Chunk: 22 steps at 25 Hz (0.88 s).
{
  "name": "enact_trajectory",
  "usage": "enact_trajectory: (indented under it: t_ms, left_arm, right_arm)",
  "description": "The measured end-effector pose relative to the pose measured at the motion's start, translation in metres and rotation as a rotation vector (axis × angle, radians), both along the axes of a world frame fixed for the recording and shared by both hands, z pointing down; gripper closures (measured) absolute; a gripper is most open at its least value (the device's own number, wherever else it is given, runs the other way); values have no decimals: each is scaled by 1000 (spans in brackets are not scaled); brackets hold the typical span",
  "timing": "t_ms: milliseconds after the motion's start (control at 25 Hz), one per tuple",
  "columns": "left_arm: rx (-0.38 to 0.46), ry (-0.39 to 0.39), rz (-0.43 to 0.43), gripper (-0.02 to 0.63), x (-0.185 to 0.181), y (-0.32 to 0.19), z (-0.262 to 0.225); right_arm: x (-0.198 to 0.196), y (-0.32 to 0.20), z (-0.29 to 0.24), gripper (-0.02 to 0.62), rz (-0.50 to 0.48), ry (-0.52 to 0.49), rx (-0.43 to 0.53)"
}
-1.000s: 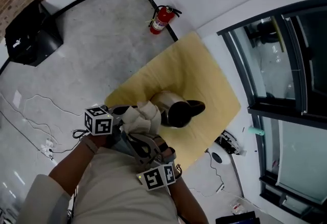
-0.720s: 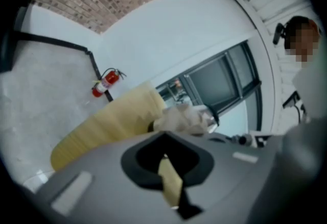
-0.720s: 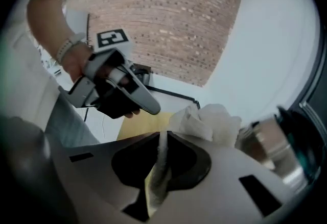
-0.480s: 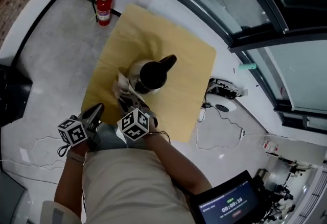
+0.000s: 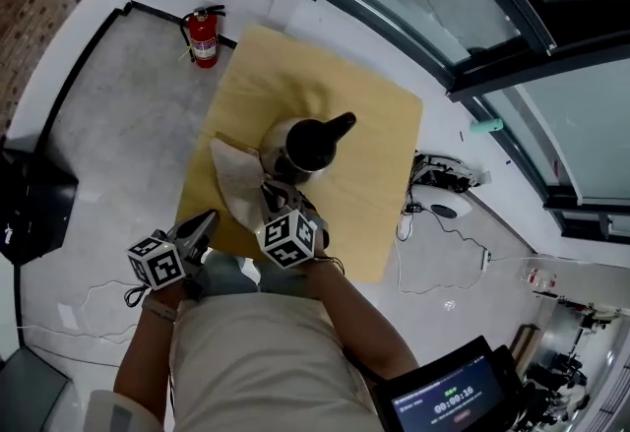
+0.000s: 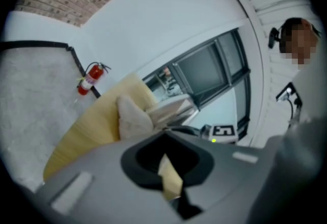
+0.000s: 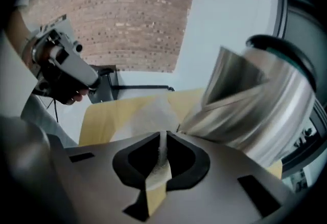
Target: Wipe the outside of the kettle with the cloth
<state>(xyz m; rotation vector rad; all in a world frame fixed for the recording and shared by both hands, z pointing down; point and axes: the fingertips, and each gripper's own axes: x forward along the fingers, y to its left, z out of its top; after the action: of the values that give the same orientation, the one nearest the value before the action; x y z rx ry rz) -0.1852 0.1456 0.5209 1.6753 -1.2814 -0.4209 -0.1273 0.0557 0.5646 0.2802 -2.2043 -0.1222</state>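
Left gripper [image 5: 204,225] at the near table edge, jaws together, nothing between them. Right gripper [image 5: 279,196] jaws clamped on the cloth [image 5: 234,186] edge, just beside the kettle [image 5: 307,145] base. Rest of cloth spread on the yellow table [image 5: 379,130], left of kettle. Kettle upright mid-table. Fire extinguisher [image 5: 202,34] on the floor beyond, by the wall.

The kettle [image 5: 305,147] stands mid-tabletop [image 5: 379,125] and blocks the centre. The cloth [image 5: 234,186] lies against its near left side, where the right tool [image 5: 278,192] crowds in close. Bare tabletop lies open to the kettle's right and on its far side. The left tool [image 5: 202,226] hangs off the near edge, touching nothing. A fire extinguisher [image 5: 203,34] stands on the floor past the far corner, well apart.
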Motion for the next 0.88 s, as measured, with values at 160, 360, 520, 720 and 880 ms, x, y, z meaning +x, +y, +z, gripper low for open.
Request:
enact_trajectory:
  t_ms: [160, 360, 520, 720, 880]
  left_arm:
    - [48, 15, 23, 606, -1, -16, -6]
    - [7, 32, -94, 606, -29, -11, -4]
    - [-26, 23, -101, 606, -34, 5, 2]
    - [-50, 29, -110, 606, -41, 27, 7]
    - [-53, 33, -97, 606, -44, 31, 13]
  right_arm:
    - [-2, 21, -53, 563, -32, -193, -129]
    - [-25, 43, -11, 300, -6, -24, -295]
    - [-26, 42, 46, 276, 37, 185, -301]
    - [-22, 35, 73, 283, 83, 215, -223]
    - [-15, 51, 70, 462, 49, 216, -460]
